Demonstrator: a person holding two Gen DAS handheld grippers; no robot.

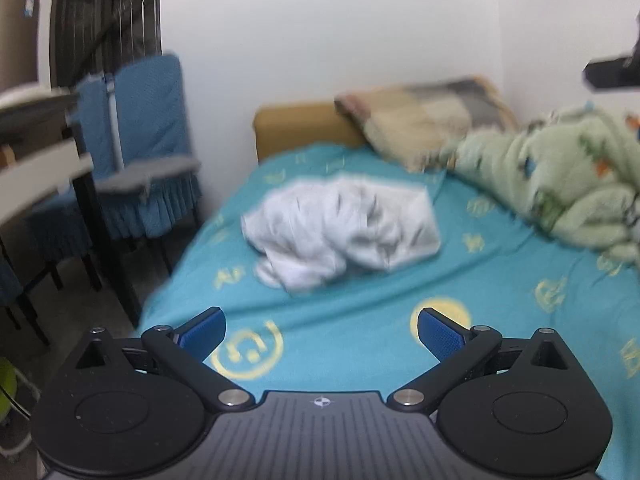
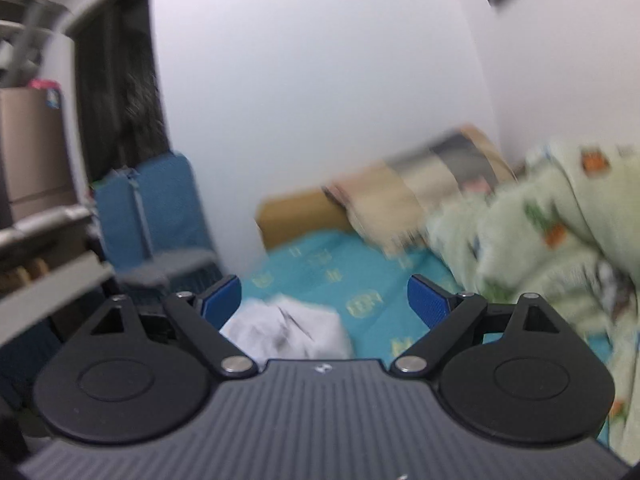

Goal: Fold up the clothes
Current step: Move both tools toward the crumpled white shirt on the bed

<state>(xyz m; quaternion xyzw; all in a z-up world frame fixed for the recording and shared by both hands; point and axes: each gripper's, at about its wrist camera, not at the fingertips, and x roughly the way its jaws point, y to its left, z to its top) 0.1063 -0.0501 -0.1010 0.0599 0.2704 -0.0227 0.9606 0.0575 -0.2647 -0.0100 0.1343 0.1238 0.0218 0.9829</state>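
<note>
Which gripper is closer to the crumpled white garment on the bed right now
Right, as far as the blur allows. The right gripper, jaws open, hangs just above the white garment, whose near edge sits between its fingers. The left gripper, also open, is set back over bare bedsheet.

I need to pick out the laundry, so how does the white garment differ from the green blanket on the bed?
The white garment is plain white; the green blanket is pale green with small coloured prints. The garment is a compact crumpled heap in the middle of the teal sheet; the blanket is a far bigger mound along the bed's right side, near the pillow. Both are rumpled and unfolded, and neither the open left gripper nor the open right gripper holds either.
</note>
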